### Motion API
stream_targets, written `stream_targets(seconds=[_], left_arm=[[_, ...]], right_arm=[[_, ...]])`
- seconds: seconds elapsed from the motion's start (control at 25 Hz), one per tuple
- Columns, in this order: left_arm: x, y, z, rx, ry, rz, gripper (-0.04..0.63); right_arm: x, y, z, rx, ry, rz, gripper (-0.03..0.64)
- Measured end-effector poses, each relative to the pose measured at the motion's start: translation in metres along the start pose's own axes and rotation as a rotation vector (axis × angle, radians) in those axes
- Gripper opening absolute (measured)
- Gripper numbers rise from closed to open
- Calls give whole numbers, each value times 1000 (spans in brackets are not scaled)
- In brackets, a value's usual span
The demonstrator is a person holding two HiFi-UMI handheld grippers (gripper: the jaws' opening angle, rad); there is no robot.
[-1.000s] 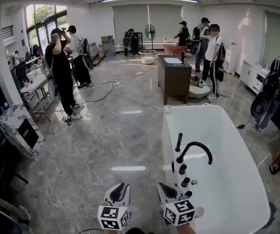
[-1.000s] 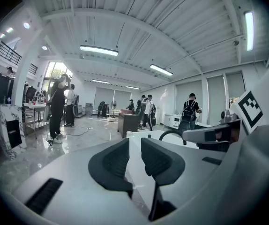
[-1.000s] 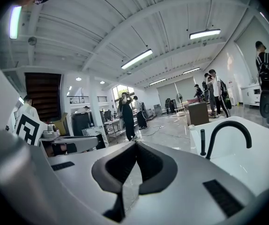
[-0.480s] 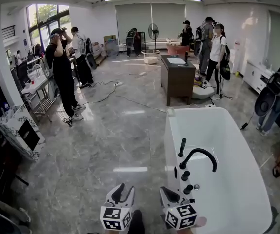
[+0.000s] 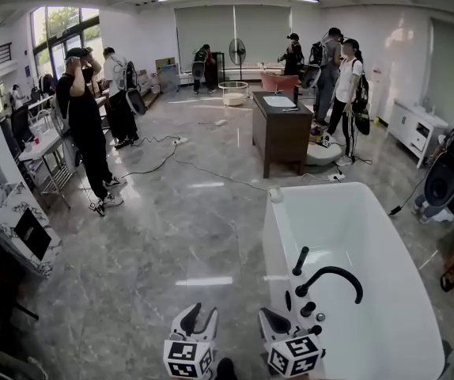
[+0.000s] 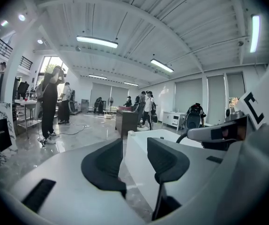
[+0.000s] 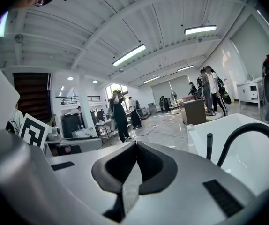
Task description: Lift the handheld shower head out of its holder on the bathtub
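Observation:
The white bathtub (image 5: 385, 236) fills the lower right of the head view. On its near rim the black handheld shower head (image 5: 300, 260) stands upright in its holder, beside the curved black faucet (image 5: 334, 278) and a row of black knobs (image 5: 307, 309). My left gripper (image 5: 198, 317) hovers over the floor left of the tub; its jaws are opening with nothing between them (image 6: 134, 159). My right gripper (image 5: 274, 320) is at the tub's near corner, short of the knobs, with its pads touching (image 7: 135, 146). The right gripper view shows the shower head (image 7: 209, 145) and the faucet (image 7: 252, 134) ahead on the right.
A dark wooden cabinet (image 5: 281, 130) stands beyond the tub's far end. Several people stand around the room, one at the left (image 5: 85, 125) and one at the right edge (image 5: 451, 172). Cables (image 5: 172, 161) trail over the shiny floor. A marble-patterned box (image 5: 17, 226) sits at the left.
Both grippers and the head have moved forward along the tub, so the tub and cabinet look nearer. The left gripper's jaws have spread apart; the right gripper's stay closed.

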State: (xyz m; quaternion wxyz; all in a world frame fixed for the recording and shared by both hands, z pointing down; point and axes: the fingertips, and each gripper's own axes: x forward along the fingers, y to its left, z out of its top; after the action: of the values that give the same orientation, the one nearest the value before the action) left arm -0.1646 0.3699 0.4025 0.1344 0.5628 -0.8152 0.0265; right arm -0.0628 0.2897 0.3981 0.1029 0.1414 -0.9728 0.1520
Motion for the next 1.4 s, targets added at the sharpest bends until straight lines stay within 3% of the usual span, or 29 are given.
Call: stream_targets(seconds=[0.32, 0.68, 1.0, 1.4], left_arm=[[97, 87, 46, 14, 0, -37, 176], [184, 153, 55, 31, 9, -92, 176], [254, 134, 48, 45, 60, -179, 178], [365, 53, 54, 92, 88, -328, 182]], right_arm=[[121, -18, 45, 13, -3, -47, 5], [211, -47, 62, 18, -21, -124, 6], [224, -107, 75, 45, -44, -219, 6], [208, -225, 109, 73, -117, -371, 6]])
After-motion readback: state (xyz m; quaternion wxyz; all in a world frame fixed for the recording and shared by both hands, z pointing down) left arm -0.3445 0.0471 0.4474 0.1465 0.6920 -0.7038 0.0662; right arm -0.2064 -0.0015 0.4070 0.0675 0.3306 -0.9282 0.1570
